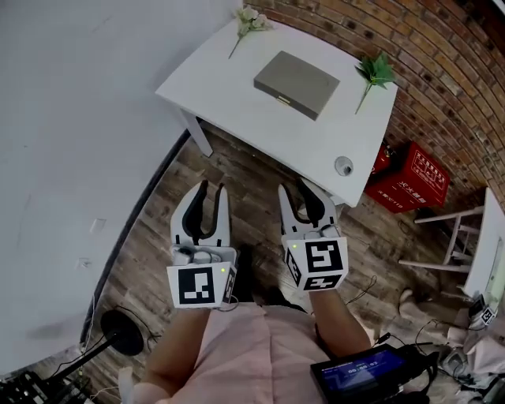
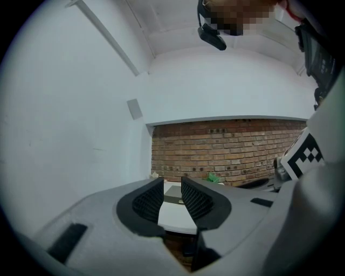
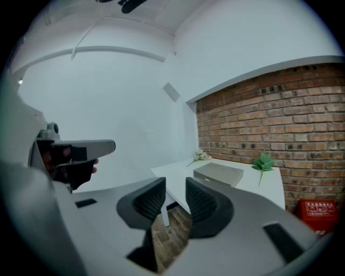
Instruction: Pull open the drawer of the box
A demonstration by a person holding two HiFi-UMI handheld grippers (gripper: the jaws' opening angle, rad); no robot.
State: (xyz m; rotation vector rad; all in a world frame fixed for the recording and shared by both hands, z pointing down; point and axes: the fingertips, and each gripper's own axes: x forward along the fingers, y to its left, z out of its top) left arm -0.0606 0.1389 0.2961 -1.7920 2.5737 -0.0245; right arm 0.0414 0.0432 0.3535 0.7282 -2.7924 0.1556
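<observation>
A flat grey box (image 1: 296, 83) lies on the white table (image 1: 260, 126), with a small gold pull (image 1: 282, 99) on its near side; the drawer looks closed. My left gripper (image 1: 213, 189) and right gripper (image 1: 302, 188) hang side by side over the wooden floor, short of the table's near edge, both open and empty. In the left gripper view the box (image 2: 173, 193) shows far off between the open jaws of that gripper (image 2: 172, 187). The right gripper view has the box (image 3: 218, 173) right of its own gripper's (image 3: 175, 187) open jaws, and the left gripper (image 3: 75, 151) at far left.
White flowers (image 1: 251, 22) and a green sprig (image 1: 375, 72) lie on the table beside the box, with a small round object (image 1: 343, 166) near its front corner. A red crate (image 1: 410, 177) and a white chair (image 1: 454, 237) stand right. Brick wall behind, white wall left.
</observation>
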